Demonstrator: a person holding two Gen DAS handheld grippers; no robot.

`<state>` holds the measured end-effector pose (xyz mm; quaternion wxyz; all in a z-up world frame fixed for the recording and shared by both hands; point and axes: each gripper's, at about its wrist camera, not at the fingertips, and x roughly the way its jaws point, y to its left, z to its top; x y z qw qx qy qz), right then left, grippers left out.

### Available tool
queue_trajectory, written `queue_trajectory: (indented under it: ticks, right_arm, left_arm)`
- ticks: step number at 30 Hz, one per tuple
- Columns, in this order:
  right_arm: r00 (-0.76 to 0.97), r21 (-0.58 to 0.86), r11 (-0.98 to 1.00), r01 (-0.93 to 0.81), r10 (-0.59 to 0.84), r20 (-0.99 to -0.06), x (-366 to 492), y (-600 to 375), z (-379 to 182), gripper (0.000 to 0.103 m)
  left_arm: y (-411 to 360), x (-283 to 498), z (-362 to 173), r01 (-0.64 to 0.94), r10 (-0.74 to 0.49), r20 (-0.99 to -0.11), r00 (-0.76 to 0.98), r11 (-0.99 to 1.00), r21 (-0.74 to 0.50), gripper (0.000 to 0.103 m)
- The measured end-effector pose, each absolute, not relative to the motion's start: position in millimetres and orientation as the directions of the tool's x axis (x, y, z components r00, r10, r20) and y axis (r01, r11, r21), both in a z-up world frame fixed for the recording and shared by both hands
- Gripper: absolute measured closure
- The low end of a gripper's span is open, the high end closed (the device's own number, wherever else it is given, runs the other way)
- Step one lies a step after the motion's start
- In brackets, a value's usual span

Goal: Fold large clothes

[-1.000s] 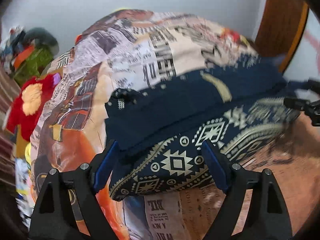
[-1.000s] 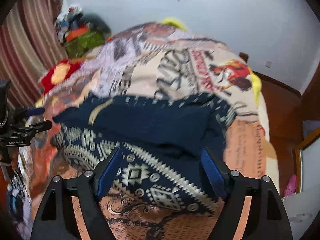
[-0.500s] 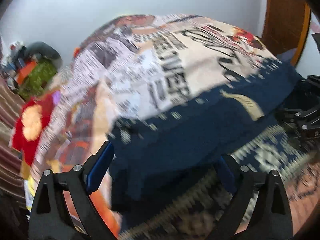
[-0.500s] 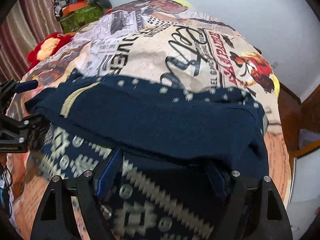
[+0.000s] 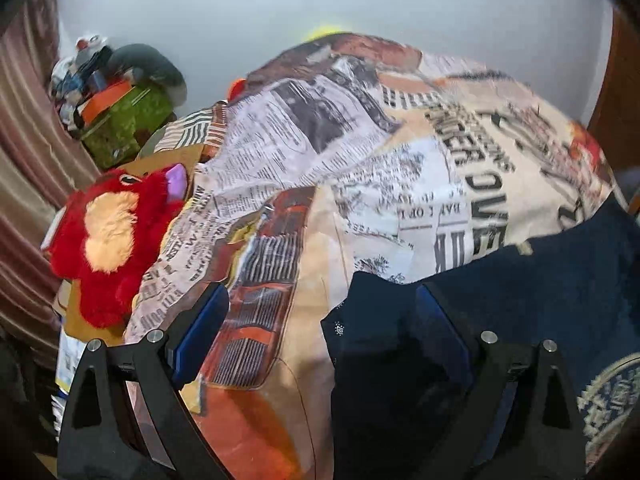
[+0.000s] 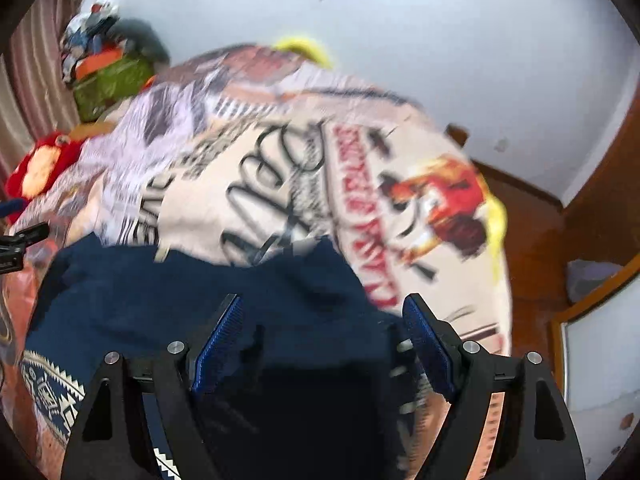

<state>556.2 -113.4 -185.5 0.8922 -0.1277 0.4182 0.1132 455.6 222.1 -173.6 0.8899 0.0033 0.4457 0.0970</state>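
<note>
Navy garment [image 5: 540, 300] folded over, patterned band now mostly covered, both views seemingly swung leftward

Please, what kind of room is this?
Most likely a bedroom in a home. A bed takes up most of the view, covered by a newspaper-print bedspread; a red plush toy lies at its edge, and a striped curtain hangs beside it.
</note>
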Motion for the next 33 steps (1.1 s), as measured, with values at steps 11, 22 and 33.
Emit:
queue_trajectory:
  ticks: [11,22,33]
  right_arm:
    - [0.457,0.102,0.874,-0.474,0.344,-0.820,499,-76,-192,0.022]
    - [0.325,0.063,0.813,-0.579,0.301,-0.897,461,-53,-260,0.021]
    - [0.359,0.001,0.828,-0.561,0.245,-0.901,438,-96,-248,0.015]
  left_arm:
    - [170,410,-157,0.006,-0.129,-0.790,0.599,0.988,-0.157,0.007]
    - [116,393,-241,0.078,-0.189,-0.855,0.482,0.982,-0.173,0.004]
    - [141,351,-234,0.039,-0.192,-0.847,0.496,0.979,-0.199,0.004]
